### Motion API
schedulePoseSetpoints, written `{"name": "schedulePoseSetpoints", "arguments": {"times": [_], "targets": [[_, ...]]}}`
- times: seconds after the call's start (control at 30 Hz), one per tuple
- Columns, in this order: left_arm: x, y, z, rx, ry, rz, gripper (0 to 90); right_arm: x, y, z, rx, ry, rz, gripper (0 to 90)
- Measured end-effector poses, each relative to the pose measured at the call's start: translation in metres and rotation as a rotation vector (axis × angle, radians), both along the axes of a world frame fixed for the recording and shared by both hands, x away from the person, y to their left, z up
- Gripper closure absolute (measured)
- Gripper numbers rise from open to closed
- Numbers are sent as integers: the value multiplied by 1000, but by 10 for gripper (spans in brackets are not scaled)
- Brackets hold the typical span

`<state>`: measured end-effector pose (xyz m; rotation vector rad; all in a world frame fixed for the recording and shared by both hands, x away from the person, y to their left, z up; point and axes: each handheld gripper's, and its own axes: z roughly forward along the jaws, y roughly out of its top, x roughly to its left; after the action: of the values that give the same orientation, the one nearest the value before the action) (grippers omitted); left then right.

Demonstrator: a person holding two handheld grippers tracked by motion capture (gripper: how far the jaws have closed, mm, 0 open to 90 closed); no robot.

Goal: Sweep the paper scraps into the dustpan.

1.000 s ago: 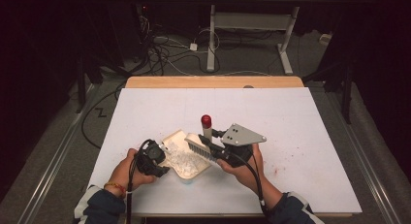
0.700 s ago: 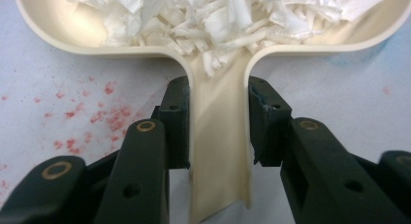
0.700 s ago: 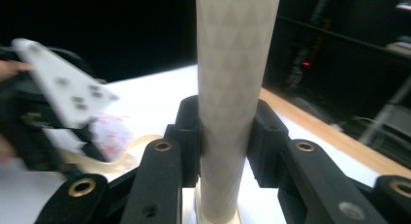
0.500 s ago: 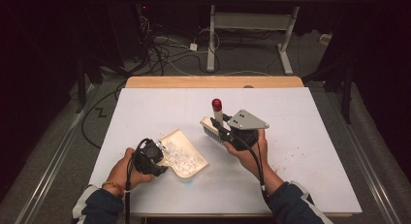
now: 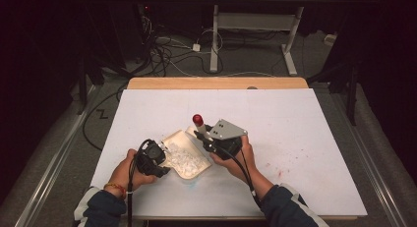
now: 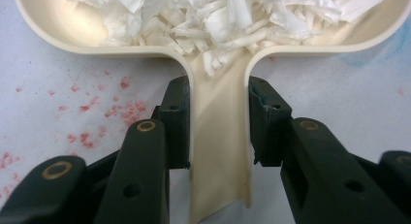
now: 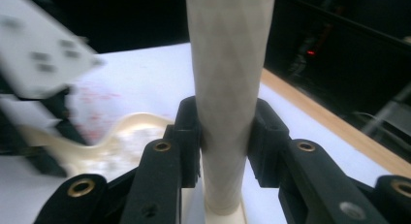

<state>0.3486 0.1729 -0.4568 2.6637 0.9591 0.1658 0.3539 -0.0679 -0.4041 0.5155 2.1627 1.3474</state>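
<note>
Left gripper (image 6: 218, 122) clamped tight on the handle of the cream dustpan (image 6: 220, 151), lying flat on the white table (image 5: 305, 133) near the front edge, loaded with white paper shreds (image 6: 228, 15). Right gripper (image 7: 224, 136) squeezed shut on the pale handle of a brush (image 7: 227, 78), red cap (image 5: 198, 120) on top, held just beside the dustpan's far corner. Faint red specks (image 6: 97, 107) scattered on the tabletop next to the pan.

Overhead light falls brightly on the white rectangular tabletop (image 5: 305, 138) while the surrounding room sinks into near-black. The left gripper view is sharp and evenly lit, with soft shadows under the cream plastic scoop-shaped tray (image 6: 220, 136). The right gripper view is dimmer, its left edge motion-blurred.
</note>
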Motion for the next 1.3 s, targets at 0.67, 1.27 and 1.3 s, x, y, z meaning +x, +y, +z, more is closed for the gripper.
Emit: {"name": "schedulePoseSetpoints", "arguments": {"times": [0.67, 1.27, 1.3], "targets": [[-1, 1, 0, 5, -2, -11, 631, -26, -46, 38, 123, -33, -26, 706], [-5, 1, 0, -24, -8, 28, 632, -21, -135, 49, 59, -23, -198, 706], [-5, 1, 1, -29, -8, 33, 632, -21, -139, 48, 55, -22, -204, 705]]}}
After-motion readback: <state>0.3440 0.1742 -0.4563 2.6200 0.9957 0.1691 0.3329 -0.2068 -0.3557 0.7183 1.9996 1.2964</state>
